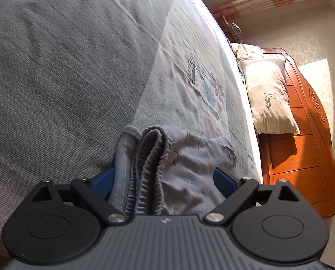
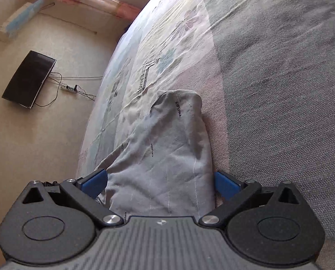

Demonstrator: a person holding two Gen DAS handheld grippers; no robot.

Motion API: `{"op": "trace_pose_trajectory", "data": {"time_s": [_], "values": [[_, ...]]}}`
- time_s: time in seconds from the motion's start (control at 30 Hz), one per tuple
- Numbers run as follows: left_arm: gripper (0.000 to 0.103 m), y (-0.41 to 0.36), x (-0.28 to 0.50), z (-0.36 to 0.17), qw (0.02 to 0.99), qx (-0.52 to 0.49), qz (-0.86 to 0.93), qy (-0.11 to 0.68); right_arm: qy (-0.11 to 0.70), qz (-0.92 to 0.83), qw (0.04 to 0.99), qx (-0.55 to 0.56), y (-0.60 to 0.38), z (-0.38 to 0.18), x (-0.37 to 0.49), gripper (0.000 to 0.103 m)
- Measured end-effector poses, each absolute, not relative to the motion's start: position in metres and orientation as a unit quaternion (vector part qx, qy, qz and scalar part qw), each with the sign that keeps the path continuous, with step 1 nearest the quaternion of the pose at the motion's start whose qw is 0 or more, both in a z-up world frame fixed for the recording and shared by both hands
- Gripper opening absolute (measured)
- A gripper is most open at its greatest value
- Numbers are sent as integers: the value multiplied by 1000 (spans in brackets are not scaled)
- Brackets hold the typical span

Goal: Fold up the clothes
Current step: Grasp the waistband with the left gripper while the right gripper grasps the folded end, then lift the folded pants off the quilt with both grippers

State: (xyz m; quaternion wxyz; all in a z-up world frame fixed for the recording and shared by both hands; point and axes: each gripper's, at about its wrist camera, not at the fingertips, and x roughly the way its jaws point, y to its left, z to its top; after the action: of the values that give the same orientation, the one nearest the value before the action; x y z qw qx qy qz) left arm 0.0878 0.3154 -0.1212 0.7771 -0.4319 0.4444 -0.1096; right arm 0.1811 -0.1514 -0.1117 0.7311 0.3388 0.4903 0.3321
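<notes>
A folded light grey garment point(image 1: 178, 171) with a gathered elastic waistband and small printed lettering fills the jaws of my left gripper point(image 1: 165, 177). The blue fingers point(image 1: 104, 180) press on it from both sides, still far apart around the thick bundle. Their tips are hidden by cloth. In the right wrist view the same grey garment point(image 2: 167, 157) runs forward onto the bed, and my right gripper point(image 2: 159, 182) is shut on its near end, which fills the gap between the blue pads point(image 2: 225, 185).
The bed point(image 1: 66, 67) carries a grey blanket and a pale floral sheet point(image 2: 163, 51). A pillow point(image 1: 268, 96) leans on an orange wooden headboard point(image 1: 306, 148). A dark screen point(image 2: 29, 82) with cables hangs on the beige wall.
</notes>
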Motion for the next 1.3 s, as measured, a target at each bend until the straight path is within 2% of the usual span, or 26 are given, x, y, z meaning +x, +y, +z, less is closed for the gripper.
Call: {"op": "trace_pose_trajectory", "data": {"time_s": [0.23, 0.5, 1.0, 1.3], "values": [[94, 309, 99, -122, 770, -431, -121, 454, 494, 348, 730, 321, -129, -110, 215, 103], [95, 311, 74, -128, 736, -454, -145, 480, 509, 366, 710, 321, -135, -112, 207, 103], [98, 320, 96, -132, 748, -450, -173, 456, 521, 391, 701, 292, -123, -109, 206, 103], [98, 318, 104, -130, 741, -442, -168, 476, 513, 389, 727, 238, -113, -101, 197, 103]]}}
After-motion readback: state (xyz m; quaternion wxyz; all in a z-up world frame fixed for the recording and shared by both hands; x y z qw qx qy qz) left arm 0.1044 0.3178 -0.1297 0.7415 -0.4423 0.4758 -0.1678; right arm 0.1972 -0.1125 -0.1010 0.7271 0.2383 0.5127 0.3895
